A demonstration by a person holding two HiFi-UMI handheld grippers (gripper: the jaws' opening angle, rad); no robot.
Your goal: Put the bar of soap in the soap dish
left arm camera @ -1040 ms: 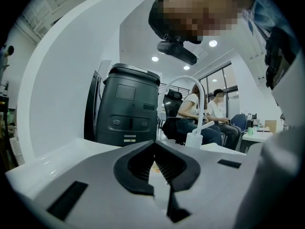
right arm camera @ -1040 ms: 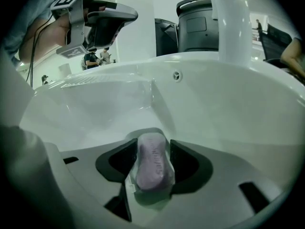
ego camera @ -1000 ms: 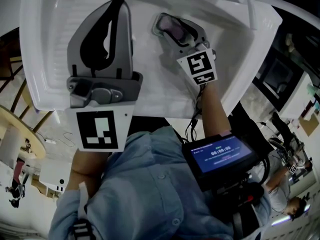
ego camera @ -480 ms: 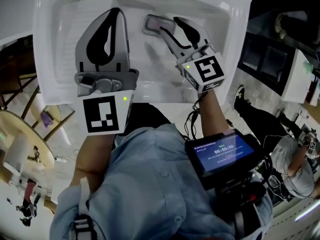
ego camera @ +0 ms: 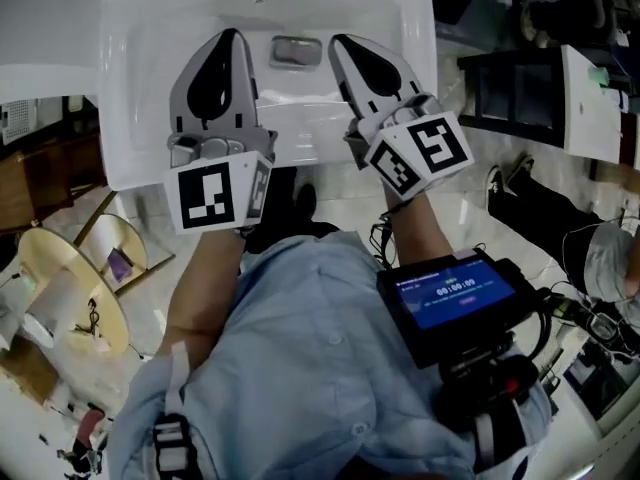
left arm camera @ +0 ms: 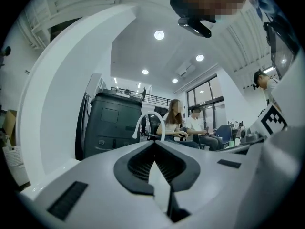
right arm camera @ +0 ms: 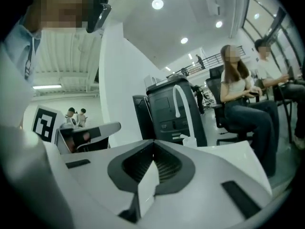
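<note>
Soap bar (ego camera: 297, 53) in dish (ego camera: 275, 52); L tool (ego camera: 229, 36) & R tool (ego camera: 339, 42) both closed, empty.

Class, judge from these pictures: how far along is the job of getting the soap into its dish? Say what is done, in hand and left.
Done: the bar of soap appears to lie in the soap dish at the back of the sink. In hand: nothing; the left gripper and right gripper are both shut and empty, flanking the dish. Left: seemingly nothing.
</note>
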